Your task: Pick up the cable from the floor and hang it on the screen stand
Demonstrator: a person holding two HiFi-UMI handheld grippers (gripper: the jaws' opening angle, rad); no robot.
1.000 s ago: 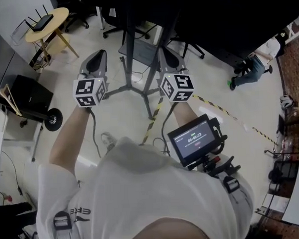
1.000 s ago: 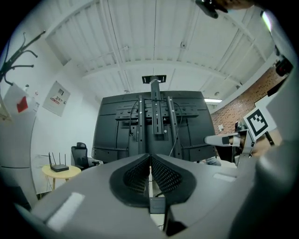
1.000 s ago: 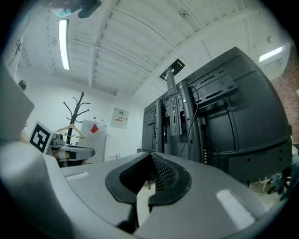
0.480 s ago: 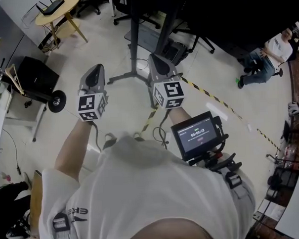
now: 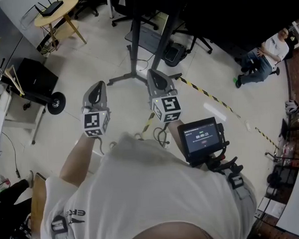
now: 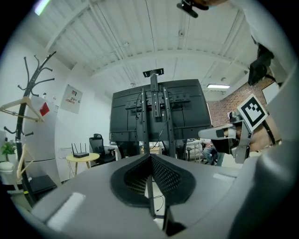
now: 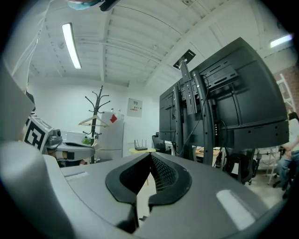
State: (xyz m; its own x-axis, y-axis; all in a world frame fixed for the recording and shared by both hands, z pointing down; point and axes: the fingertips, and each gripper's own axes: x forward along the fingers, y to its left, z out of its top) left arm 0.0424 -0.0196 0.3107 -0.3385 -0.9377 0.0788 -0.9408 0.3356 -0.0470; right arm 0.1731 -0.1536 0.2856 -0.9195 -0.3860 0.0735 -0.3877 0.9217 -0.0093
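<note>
Lowers grey left gripper and right gripper floorward, jaws pressed together, empty; finds thin black cable far below left jaws, beside tall black metal screen stand.

Left claw and right claw point level, both closed, empty.

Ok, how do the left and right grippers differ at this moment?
In the head view the left gripper hangs over floor, off to the side of the screen stand; the right gripper overlaps the stand's base legs. The left gripper's view faces the stand head-on, centred; the right gripper's view shows it obliquely, off to one side. Both are shut and empty, pointing toward the stand.
</note>
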